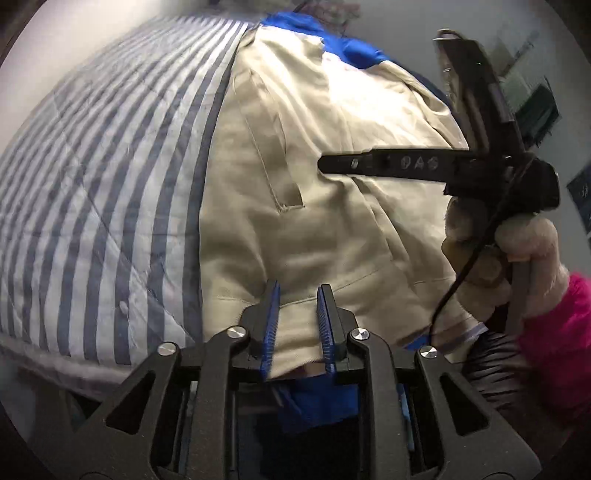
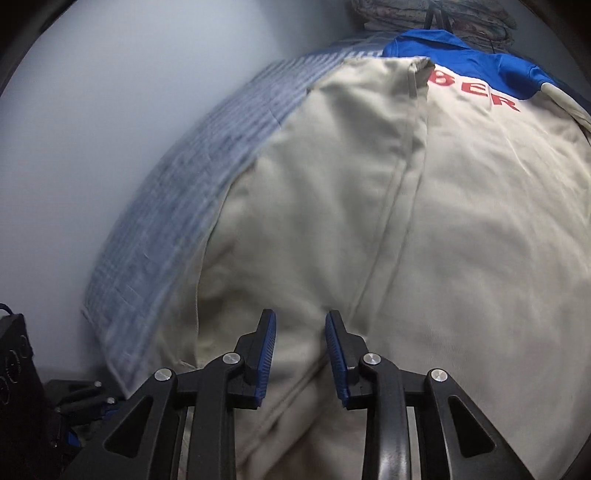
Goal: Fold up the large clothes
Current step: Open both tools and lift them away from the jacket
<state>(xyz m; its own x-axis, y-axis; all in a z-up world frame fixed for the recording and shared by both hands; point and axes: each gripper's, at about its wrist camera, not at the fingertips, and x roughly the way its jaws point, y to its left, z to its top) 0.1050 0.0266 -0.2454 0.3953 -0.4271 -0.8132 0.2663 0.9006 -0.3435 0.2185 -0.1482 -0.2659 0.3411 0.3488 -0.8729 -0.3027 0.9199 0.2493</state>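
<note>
A large beige jacket [image 1: 314, 177] with blue shoulders and red lettering lies on a blue-and-white striped bed cover [image 1: 103, 166]. My left gripper [image 1: 298, 291] is open, its jaws astride the jacket's near hem, fabric between the blue pads. The right gripper's side [image 1: 388, 164] shows in the left wrist view, held in a hand over the jacket's right part. In the right wrist view the jacket [image 2: 443, 221] fills the frame, a folded-over panel on its left half. My right gripper [image 2: 300, 317] is open just above the beige cloth near the seam.
The striped cover [image 2: 192, 192] runs along a pale wall [image 2: 92, 129]. Folded patterned bedding [image 2: 424, 14] is stacked at the bed's far end. A black box [image 2: 14, 362] stands at lower left. A pink fuzzy sleeve [image 1: 561, 325] is at the right.
</note>
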